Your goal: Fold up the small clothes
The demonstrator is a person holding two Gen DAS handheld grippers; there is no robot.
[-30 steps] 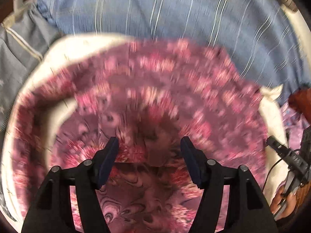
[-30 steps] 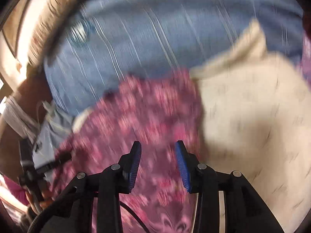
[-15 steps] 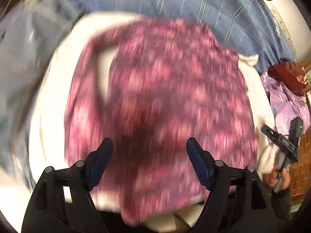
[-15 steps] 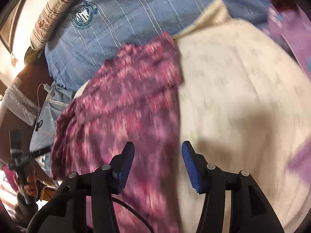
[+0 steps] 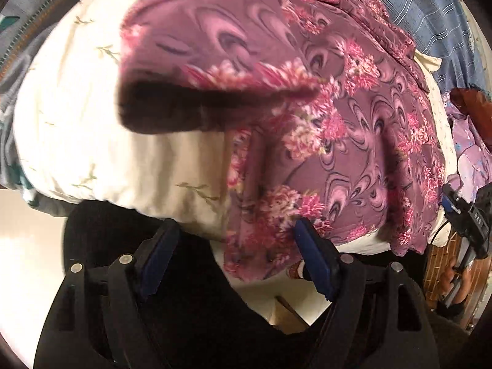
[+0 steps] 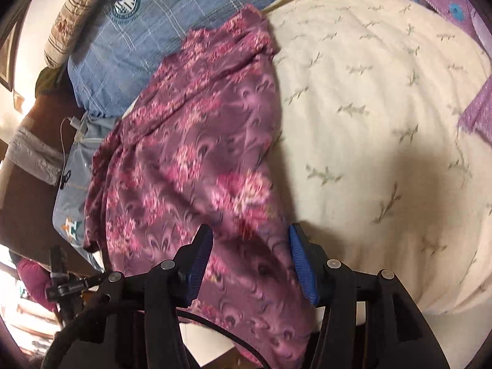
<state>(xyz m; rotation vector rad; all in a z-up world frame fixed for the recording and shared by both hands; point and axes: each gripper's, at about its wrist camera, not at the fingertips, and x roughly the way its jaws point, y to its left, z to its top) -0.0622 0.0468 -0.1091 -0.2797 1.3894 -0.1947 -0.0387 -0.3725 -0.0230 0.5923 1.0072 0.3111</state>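
**Count of things on the bed**

One floral purple-pink garment point(image 5: 353, 123) lies spread on one cream quilt point(image 6: 384, 123) with a small leaf print. One blue checked pillow point(image 6: 147, 30) bearing a round crest sits at the far edge of the bed, and one beige striped cushion point(image 6: 70, 15) lies behind it. One light blue cloth point(image 6: 69, 190) with a white cord hangs at the left edge. One lilac printed fabric point(image 6: 446, 3) lies at the far right corner. Two grippers: the left gripper point(image 5: 233, 255) and the right gripper point(image 6: 249, 255), each with two blue-padded fingers
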